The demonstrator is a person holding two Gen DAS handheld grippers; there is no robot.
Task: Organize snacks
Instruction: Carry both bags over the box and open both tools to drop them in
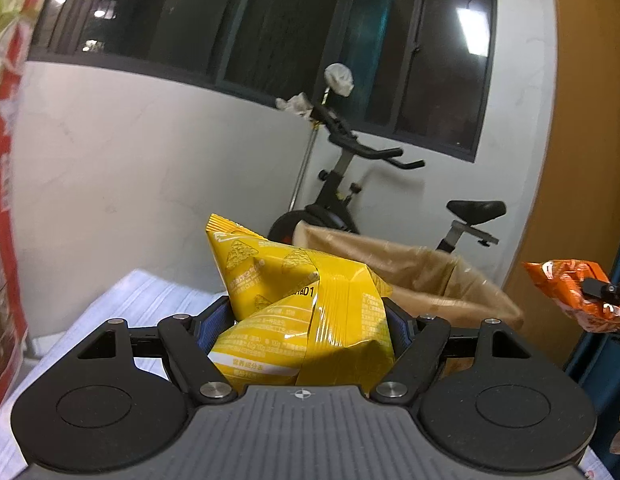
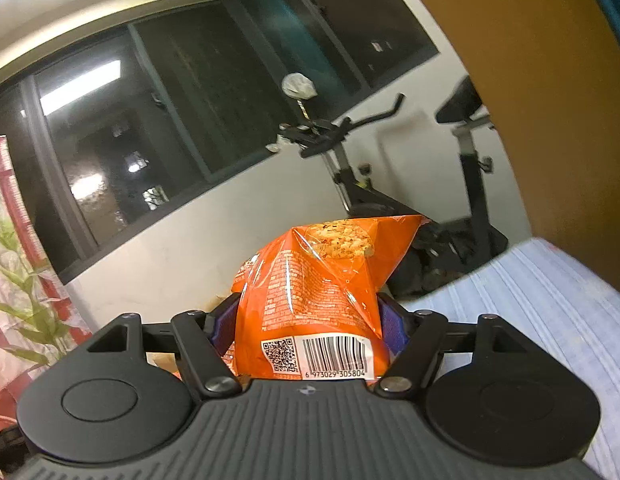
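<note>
Left gripper (image 1: 306, 328) clamped on yellow snack bag (image 1: 298, 300), right gripper (image 2: 308, 324) on orange snack bag (image 2: 321, 292), exercise bike (image 1: 349, 184) behind

The left gripper (image 1: 310, 320), a black two-finger tool with blue pads (image 1: 397, 326) and a ribbed grey body, had its jaws pressed against both sides of a crinkled yellow snack bag (image 1: 306, 304), which stood up between them, clear of the surface below. The right gripper (image 2: 310, 320), of the same black and grey build with blue pads (image 2: 389, 322), clamped a glossy orange snack bag (image 2: 313, 300) in the same way, barcode end nearest its body. In the left wrist view, one black fingertip of the right gripper (image 1: 601, 288) showed at the far right edge, against that orange bag.
</note>
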